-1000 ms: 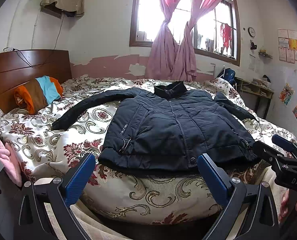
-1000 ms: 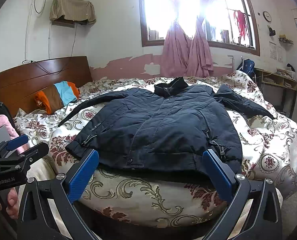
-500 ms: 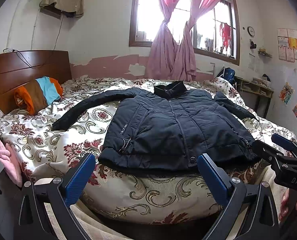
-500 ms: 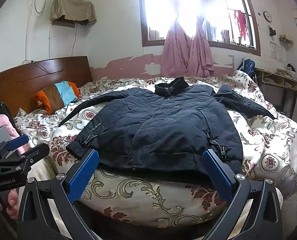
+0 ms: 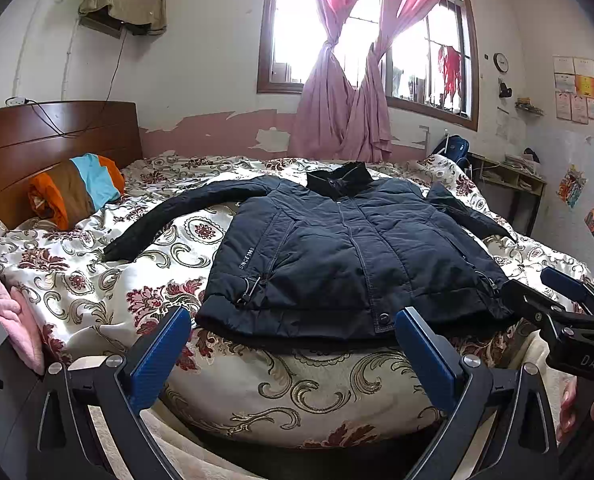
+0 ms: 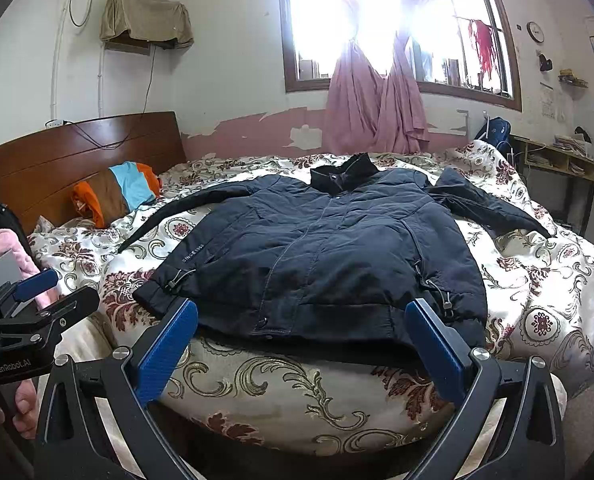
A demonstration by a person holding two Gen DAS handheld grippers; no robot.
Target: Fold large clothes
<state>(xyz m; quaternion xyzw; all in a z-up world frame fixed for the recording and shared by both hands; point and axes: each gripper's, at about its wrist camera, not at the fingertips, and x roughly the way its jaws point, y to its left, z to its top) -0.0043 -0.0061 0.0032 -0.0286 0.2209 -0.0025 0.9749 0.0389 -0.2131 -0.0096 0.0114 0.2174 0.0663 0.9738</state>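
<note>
- Left gripper [image 5: 293,350]: blue-padded fingers [image 5: 159,354] spread wide, grasping nothing; tips held in front of the near bed edge, below the jacket hem, apart from the cloth.
- Right gripper [image 6: 303,344]: fingers likewise spread wide and empty; the right pad [image 6: 433,350] overlaps the hem corner in its own view, though contact cannot be confirmed.
- Each gripper also appears at the edge of the other's view, partly cut off by the frame; a fingertip of the holding hand [image 6: 25,408] shows beneath the left unit.
- Dark navy jacket [image 5: 349,256]: lies flat, front up and zipped, on the floral bedspread [image 5: 81,280]; collar toward the window [image 5: 297,40], hem at the near edge of the bed.
- Jacket sleeves: one sleeve [image 5: 177,216] stretches toward the wooden headboard [image 5: 37,144]; the other runs toward the desk side, its cuff hidden behind the jacket body in the left wrist view.
- Striped orange, brown and blue bundle [image 5: 77,188]: rests against the headboard, well apart from the jacket.
- Window glare in the right wrist view washes out the panes and upper curtains [image 6: 373,108].
</note>
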